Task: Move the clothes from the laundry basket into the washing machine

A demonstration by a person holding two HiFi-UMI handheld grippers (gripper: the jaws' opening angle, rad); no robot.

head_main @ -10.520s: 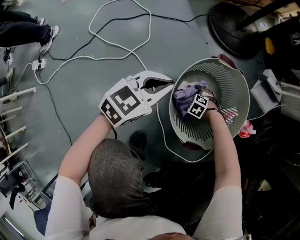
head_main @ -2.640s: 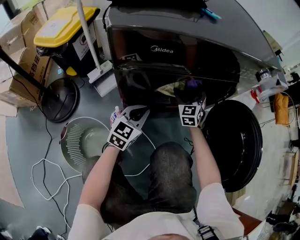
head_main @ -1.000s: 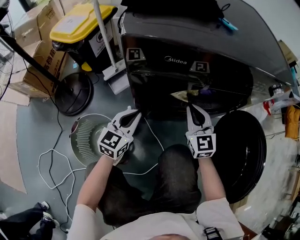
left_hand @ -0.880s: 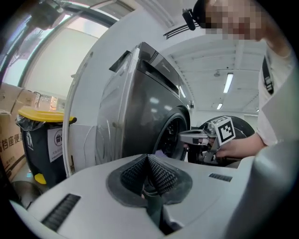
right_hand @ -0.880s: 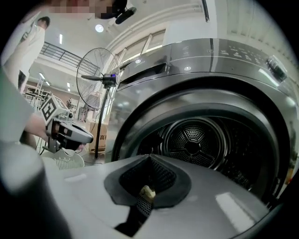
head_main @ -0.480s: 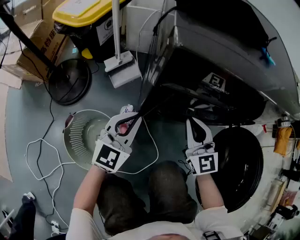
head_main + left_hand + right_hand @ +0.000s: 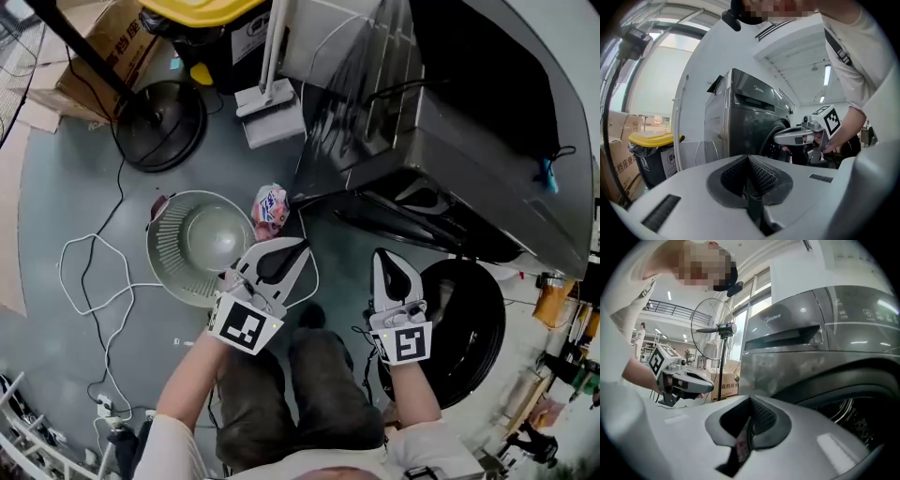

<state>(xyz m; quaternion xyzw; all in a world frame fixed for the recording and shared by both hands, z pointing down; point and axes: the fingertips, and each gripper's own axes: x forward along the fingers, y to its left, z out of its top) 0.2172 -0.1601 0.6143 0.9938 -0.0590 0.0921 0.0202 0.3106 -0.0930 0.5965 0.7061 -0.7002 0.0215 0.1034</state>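
Note:
The pale slatted laundry basket (image 7: 197,246) stands on the floor left of me, and I see no clothes in it. The grey washing machine (image 7: 450,141) is ahead, its round door (image 7: 464,328) swung open at the right; the head view hides the drum mouth. My left gripper (image 7: 305,246) hovers between basket and machine, shut with nothing in it (image 7: 749,157). My right gripper (image 7: 380,253) is level with it before the machine's front, also shut and holding nothing (image 7: 751,399). The right gripper view shows the drum's rim (image 7: 853,413) at lower right.
A pink packet (image 7: 270,208) lies on the floor beside the basket. A fan's round base (image 7: 159,127), a long-handled white floor tool (image 7: 272,108), a yellow-lidded bin (image 7: 202,9) and cardboard boxes (image 7: 94,56) stand to the left of the machine. White cable (image 7: 84,272) loops across the floor.
Both grippers have drawn back from the machine's front and risen, still shut. The head view has swung, so the drum mouth and the clothes in it no longer show.

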